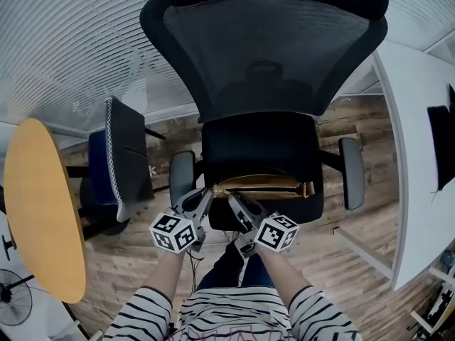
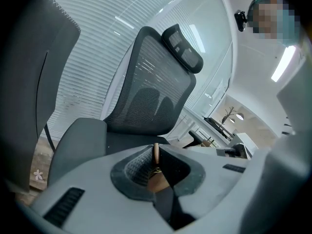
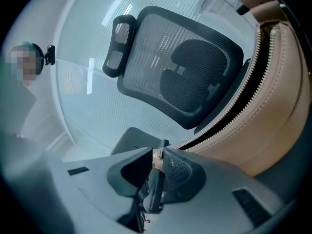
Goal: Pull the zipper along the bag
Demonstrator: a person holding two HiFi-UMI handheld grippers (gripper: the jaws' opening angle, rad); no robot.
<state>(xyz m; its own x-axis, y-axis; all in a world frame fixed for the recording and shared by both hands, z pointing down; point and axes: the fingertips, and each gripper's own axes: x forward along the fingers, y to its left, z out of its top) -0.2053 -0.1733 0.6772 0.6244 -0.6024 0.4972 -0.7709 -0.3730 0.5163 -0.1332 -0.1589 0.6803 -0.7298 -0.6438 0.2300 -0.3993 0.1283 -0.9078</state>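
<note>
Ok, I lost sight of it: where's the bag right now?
Head view, centre: the tan bag lies across the front edge of the black chair's seat, below the mesh backrest.

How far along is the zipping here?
Done: left gripper pinches the tan end of the bag; right gripper is closed on what looks like the zipper pull, at that same end. In hand: the pull itself, apparently not begun. Left: the zipper teeth gape along their visible length, so nearly the whole run.
</note>
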